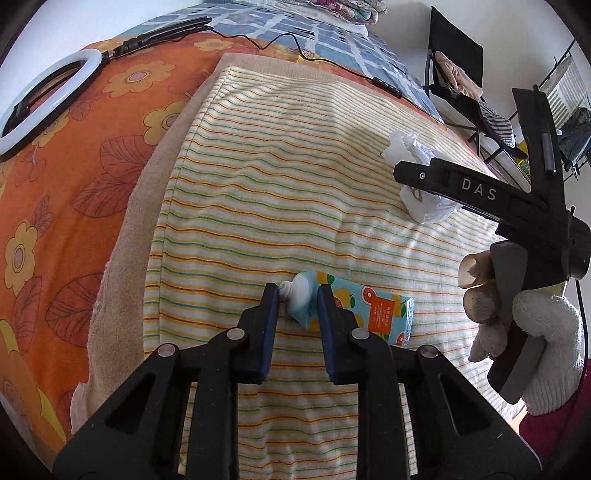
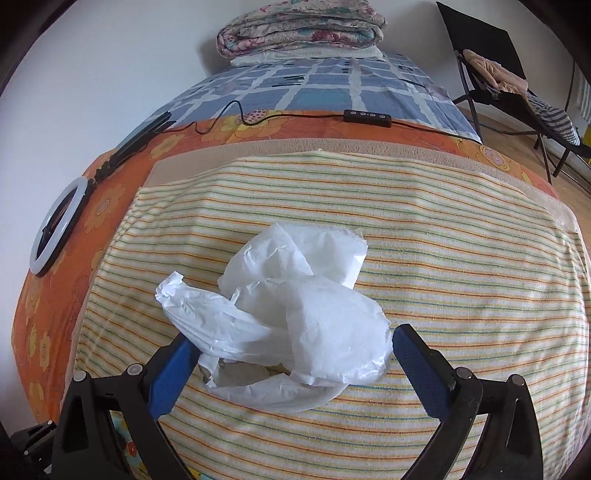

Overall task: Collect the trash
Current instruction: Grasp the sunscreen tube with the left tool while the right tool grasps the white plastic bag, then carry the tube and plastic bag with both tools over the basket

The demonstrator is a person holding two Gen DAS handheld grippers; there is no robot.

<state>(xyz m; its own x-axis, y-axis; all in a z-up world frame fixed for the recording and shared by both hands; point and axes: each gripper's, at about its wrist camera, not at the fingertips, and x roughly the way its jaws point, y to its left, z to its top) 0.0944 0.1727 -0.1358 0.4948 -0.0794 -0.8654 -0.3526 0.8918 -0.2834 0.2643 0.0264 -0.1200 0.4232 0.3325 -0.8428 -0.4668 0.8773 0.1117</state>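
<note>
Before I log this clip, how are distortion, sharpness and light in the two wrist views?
Left wrist view: strong fisheye bulge, dark vignette corners, tube sharp between the left gripper pads. Right wrist view: same barrel warp; the white plastic bag is bright but its creases remain visible; soft daylight, faint shadows on the striped towel.

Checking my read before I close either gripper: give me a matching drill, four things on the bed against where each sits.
Things:
1. tube
2. white bag
3. ring light
4. folded quilt

Places:
A. far end of the bed
B. on the orange floral sheet
C. cap end between the left gripper fingers
D. between the open right gripper fingers

Pairs: 1-C, 2-D, 3-B, 4-A
</note>
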